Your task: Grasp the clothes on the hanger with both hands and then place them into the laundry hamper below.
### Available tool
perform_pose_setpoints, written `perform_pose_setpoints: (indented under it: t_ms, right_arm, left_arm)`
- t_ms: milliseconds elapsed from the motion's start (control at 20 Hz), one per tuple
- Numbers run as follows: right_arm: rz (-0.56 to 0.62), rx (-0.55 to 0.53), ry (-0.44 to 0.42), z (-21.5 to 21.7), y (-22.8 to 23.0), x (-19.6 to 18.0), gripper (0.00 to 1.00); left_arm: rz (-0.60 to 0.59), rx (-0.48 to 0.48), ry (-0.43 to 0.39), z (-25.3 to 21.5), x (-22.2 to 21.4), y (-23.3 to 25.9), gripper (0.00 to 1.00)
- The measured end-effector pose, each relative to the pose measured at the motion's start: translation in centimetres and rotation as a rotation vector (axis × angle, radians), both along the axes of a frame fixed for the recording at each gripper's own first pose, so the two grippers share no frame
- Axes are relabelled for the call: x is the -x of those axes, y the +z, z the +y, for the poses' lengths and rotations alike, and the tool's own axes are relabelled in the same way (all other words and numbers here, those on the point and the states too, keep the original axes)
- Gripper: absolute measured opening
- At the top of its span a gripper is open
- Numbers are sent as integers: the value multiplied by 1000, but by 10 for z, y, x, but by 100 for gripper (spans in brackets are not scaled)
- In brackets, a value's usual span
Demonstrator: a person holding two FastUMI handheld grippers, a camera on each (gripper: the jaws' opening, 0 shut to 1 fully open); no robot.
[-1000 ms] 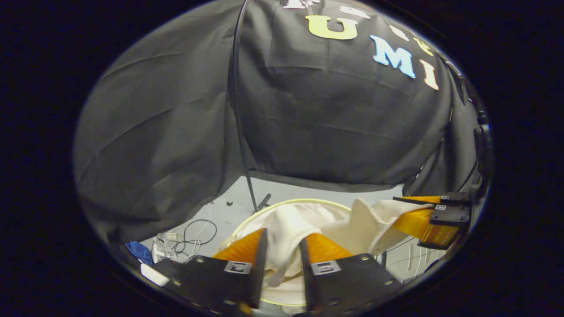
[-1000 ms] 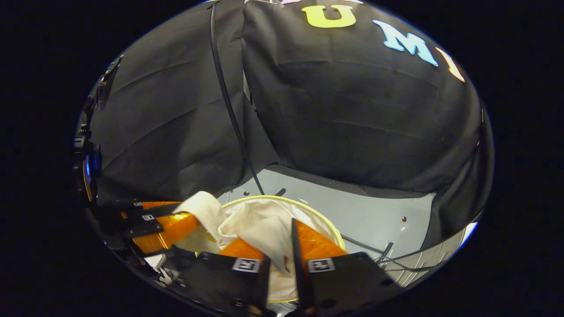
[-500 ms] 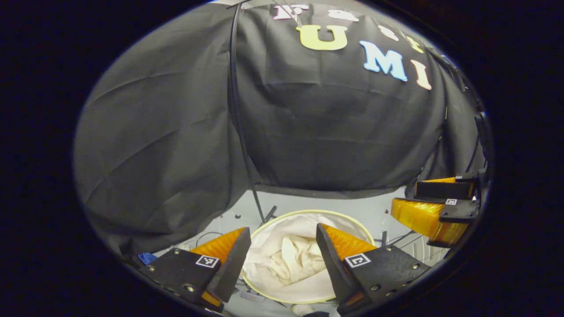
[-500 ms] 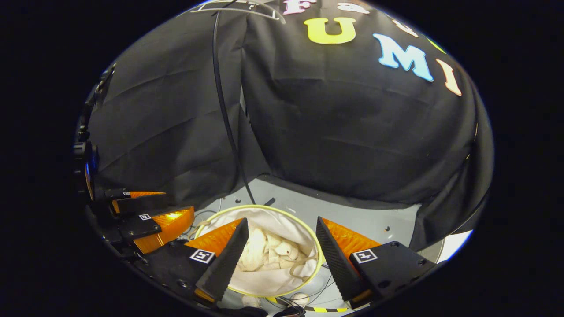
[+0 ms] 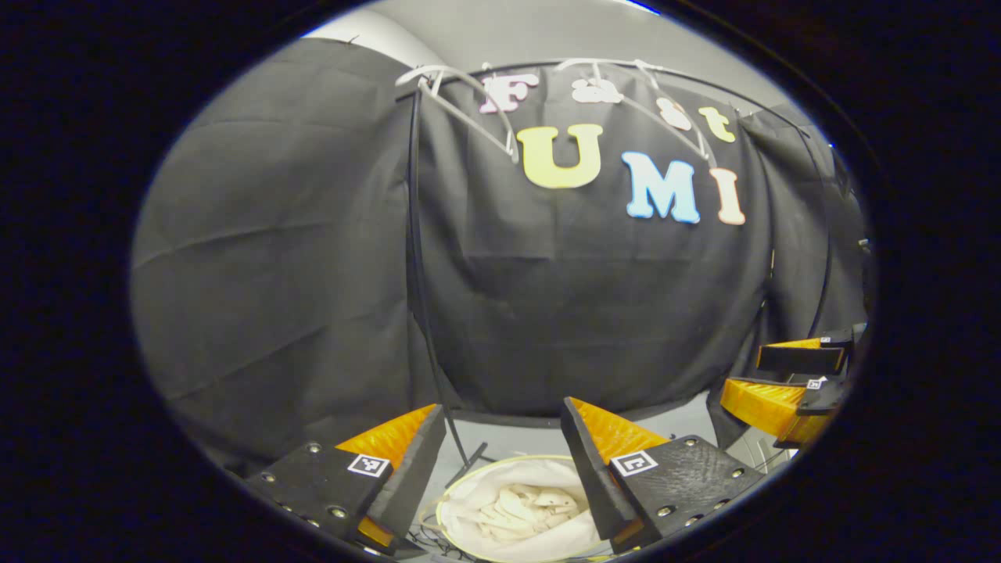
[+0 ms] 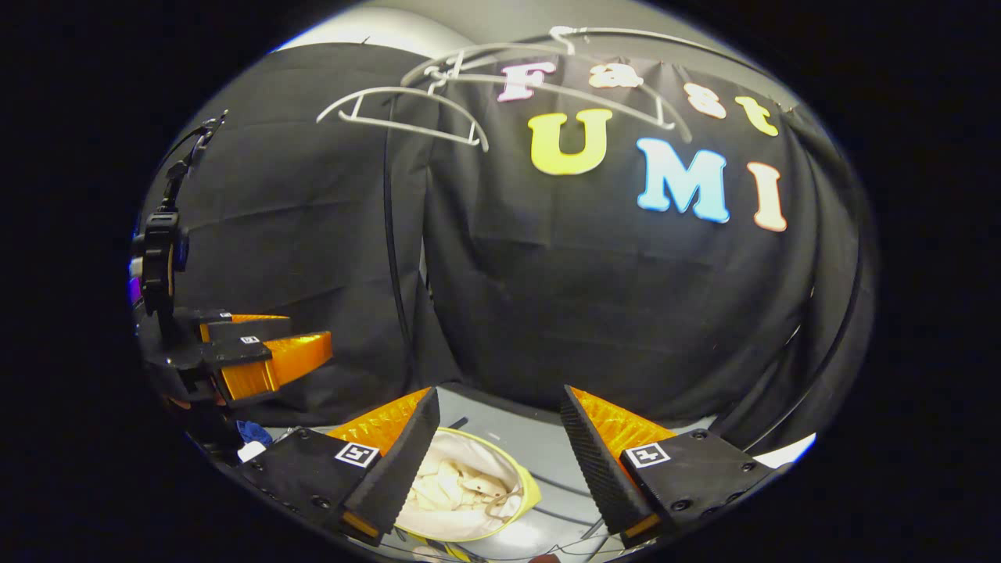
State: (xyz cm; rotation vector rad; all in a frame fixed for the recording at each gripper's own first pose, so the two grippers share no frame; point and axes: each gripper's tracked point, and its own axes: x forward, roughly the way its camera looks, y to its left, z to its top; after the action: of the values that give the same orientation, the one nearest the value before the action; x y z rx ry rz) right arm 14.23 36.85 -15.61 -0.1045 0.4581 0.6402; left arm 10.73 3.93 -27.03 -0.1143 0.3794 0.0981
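The cream-white clothes point(image 5: 525, 507) lie crumpled inside the round laundry hamper point(image 5: 461, 512) on the floor, also seen as clothes point(image 6: 457, 485) in the hamper point(image 6: 530, 493) from the right gripper view. My left gripper point(image 5: 500, 418) is open, well above the hamper, nothing between its fingers. My right gripper point(image 6: 499, 400) is open too and holds nothing. Bare white hangers point(image 5: 461, 98) hang on the black rail up top; the hangers point(image 6: 407, 105) are bare in the right gripper view as well. Each gripper sees the other: the right gripper point(image 5: 790, 375) at the right edge, the left gripper point(image 6: 258, 360) at the left.
A thin black stand pole point(image 5: 416, 258) rises from the floor just behind the hamper. Cables and small items lie on the grey floor point(image 6: 539, 446) around the hamper. The black cloth wall closes the back and sides.
Both grippers let go of the clothes, which dropped into the hamper, and opened wide. Both have since risen and tilted up, so the hanger rail has come into sight.
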Motion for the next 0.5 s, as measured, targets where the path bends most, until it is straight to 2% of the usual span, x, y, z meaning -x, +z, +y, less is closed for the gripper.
perform_pose_setpoints:
  t_ms: [300,500]
  right_arm:
    - [-138,-85,-114,-56,90,1,96]
    - [-207,-118,-198,-95,138,11,96]
  left_arm:
    - [-142,-23,11,6,23,106,87]
    - [-230,-34,-15,3,61,165,87]
